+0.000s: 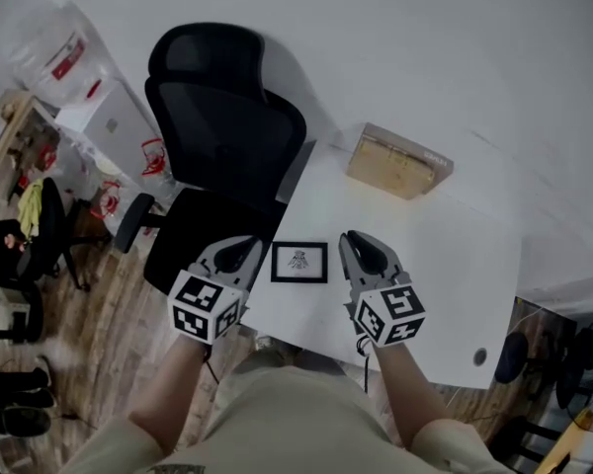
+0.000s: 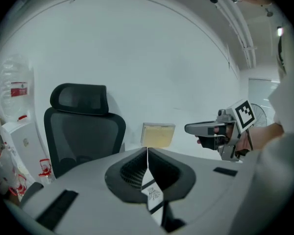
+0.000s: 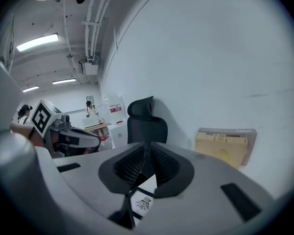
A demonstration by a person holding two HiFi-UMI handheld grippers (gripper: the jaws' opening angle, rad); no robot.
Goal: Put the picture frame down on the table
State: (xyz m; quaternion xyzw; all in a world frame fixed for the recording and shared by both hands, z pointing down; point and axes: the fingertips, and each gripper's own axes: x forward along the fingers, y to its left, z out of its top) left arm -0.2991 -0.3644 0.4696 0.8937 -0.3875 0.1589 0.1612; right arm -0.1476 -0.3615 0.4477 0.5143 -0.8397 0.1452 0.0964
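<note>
Picture frame (image 1: 298, 262) lies flat on the white table (image 1: 445, 265), close to its left edge and toward the near-left corner. Left gripper (image 2: 147, 150) and right gripper (image 3: 149, 146) flank it, one per side, each with jaws closed together on nothing. Cardboard box (image 1: 399, 160) sits at the far edge. Office chair (image 1: 227, 136) stands off the left edge.

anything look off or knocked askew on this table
Nothing stands out. The small black picture frame lies flat on the white table between the left gripper and right gripper, both shut. The tan box sits at the far edge.
</note>
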